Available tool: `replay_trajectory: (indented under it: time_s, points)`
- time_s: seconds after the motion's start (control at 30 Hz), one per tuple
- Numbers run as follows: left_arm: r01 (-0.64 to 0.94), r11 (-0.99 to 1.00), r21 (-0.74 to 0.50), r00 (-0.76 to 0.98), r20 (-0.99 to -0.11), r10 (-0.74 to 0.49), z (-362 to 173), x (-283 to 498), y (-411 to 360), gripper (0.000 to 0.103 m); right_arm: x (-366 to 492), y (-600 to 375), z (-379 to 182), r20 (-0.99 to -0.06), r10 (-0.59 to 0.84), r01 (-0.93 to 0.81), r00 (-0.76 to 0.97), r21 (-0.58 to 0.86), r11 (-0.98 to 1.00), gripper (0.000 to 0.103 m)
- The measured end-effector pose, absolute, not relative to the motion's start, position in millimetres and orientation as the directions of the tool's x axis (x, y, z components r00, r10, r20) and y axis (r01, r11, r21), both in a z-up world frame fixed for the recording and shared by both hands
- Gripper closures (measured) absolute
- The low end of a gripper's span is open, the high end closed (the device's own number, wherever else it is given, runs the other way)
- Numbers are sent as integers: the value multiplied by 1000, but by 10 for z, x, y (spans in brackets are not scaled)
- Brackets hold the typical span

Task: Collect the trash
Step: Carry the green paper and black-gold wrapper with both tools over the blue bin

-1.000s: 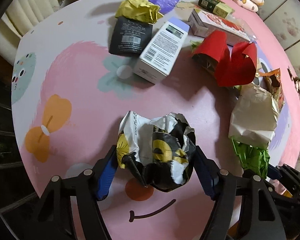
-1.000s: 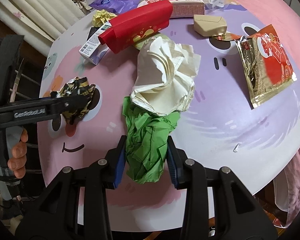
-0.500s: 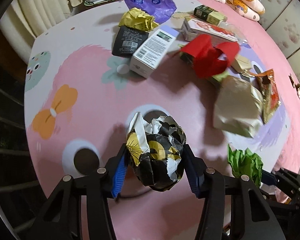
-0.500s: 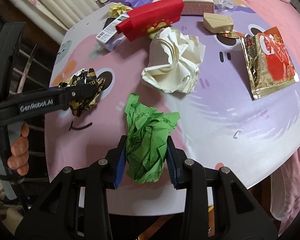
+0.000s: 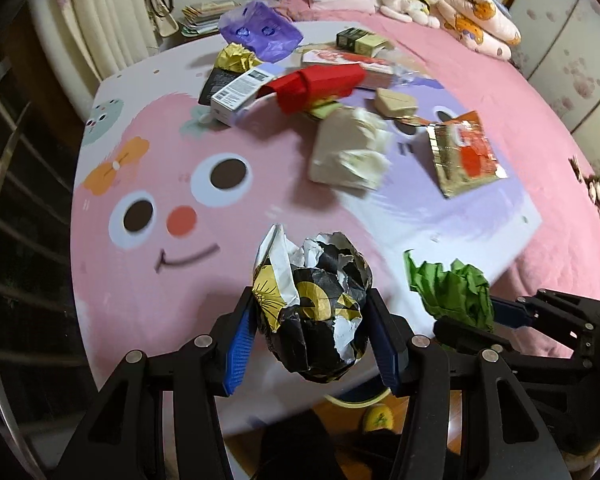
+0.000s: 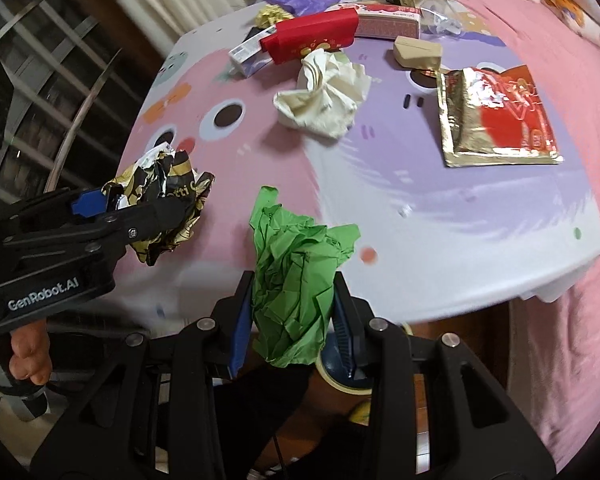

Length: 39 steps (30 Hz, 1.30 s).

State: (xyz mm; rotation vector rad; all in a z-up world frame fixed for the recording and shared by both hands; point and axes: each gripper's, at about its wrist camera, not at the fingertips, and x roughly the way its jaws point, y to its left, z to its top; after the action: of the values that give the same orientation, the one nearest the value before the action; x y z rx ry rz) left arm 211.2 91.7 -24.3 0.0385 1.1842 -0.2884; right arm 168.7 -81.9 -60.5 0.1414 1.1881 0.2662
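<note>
Claws (image 5: 312, 336) (image 6: 292, 320) now above table edge (image 6: 480, 296)

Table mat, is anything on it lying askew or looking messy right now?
Yes. A red carton lies slanted across a white box, crumpled cream paper sits mid-mat, and a flattened red-and-gold foil packet lies off to the side. Nothing looks spilled.

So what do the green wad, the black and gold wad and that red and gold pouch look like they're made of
Green wad: likely thin matte paper; sharp creases, no shine. Black and gold wad: probably printed paper or coated wrap; torn white edges show, slight gloss. Red and gold pouch: looks like metallised foil or plastic film; mirror-like gold borders, crinkled glare.
</note>
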Motion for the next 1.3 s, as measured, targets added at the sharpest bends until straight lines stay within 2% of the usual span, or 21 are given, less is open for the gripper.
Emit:
replay_trajectory:
  time_s: [0.33,0.47,0.67,1.03,1.3]
  points:
    - [153,979,-133,451,-872,-189,-84,995,219,51,826,-1562,-468,-890,275,-243,364,194,950,70]
    - [153,979,-136,442,-877,-191,-70,688,54,51,546,-1835,-577,-902,274,-221,333,208,953,70]
    - [181,981,-77,427,-892,-149,-212,395,-106,51,252,-2045,-900,-911,300,-159,282,264,951,70]
    - [239,971,-29,296,-950,-102,-1184,313,-245,51,27,-2114,-1891,-935,314,-23,166,315,949,70]
    - [224,970,-89,203,-970,-136,-2243,557,-221,50,174,-2093,-2906,-946,294,99,137,309,946,70]
